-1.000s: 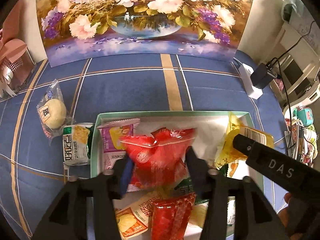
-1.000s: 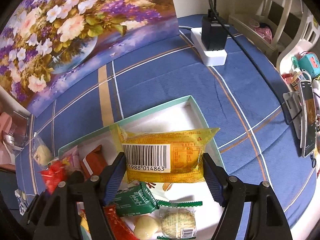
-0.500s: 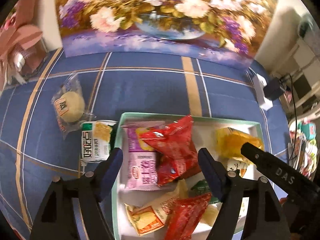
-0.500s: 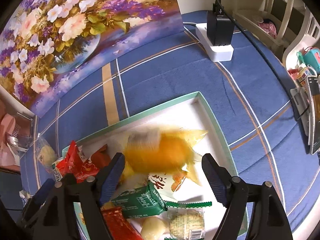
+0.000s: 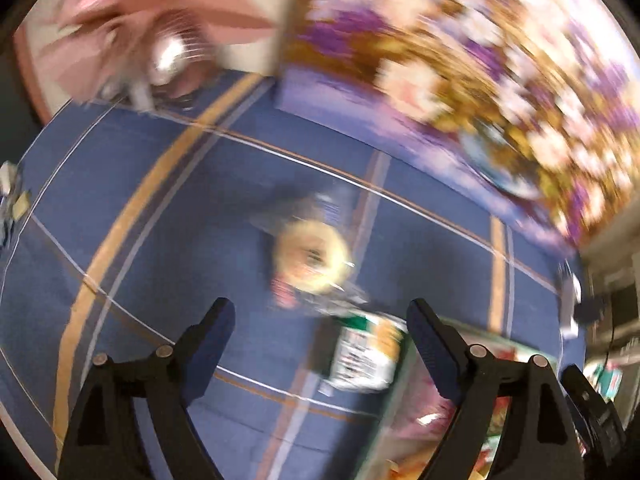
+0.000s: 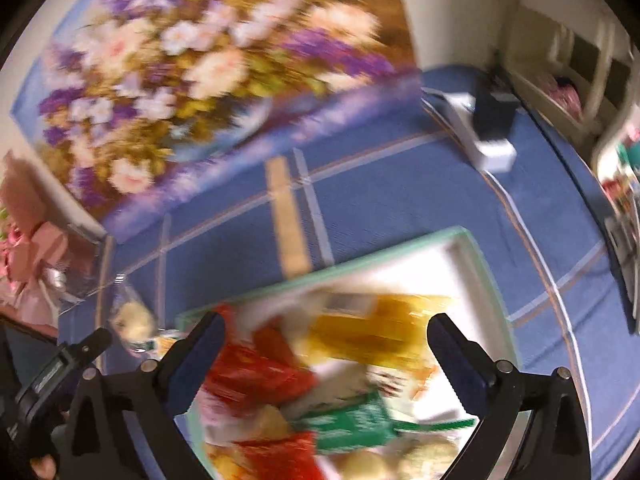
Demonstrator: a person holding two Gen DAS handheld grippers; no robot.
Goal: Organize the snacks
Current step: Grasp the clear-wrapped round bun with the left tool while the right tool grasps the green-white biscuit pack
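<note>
Both views are blurred by motion. My left gripper (image 5: 318, 314) is open and empty over the blue cloth, facing a clear-wrapped round pastry (image 5: 310, 258) and a green-and-white packet (image 5: 366, 354) lying beside the tray's left wall (image 5: 394, 400). My right gripper (image 6: 324, 330) is open and empty above the mint-rimmed white tray (image 6: 476, 254). In the tray lie a yellow packet (image 6: 372, 330), a red packet (image 6: 256, 372), a green packet (image 6: 356, 424) and other snacks.
A flower painting (image 6: 192, 64) stands at the back of the blue plaid cloth (image 6: 380, 184). A white power strip with a black plug (image 6: 486, 128) lies at the back right. Pink wrapped things (image 5: 132, 28) stand at the back left. A shelf (image 6: 576, 76) is far right.
Both grippers let go of their packets into the tray and opened. The left gripper swung left toward the pastry and green-and-white packet; the right one drew back a little.
</note>
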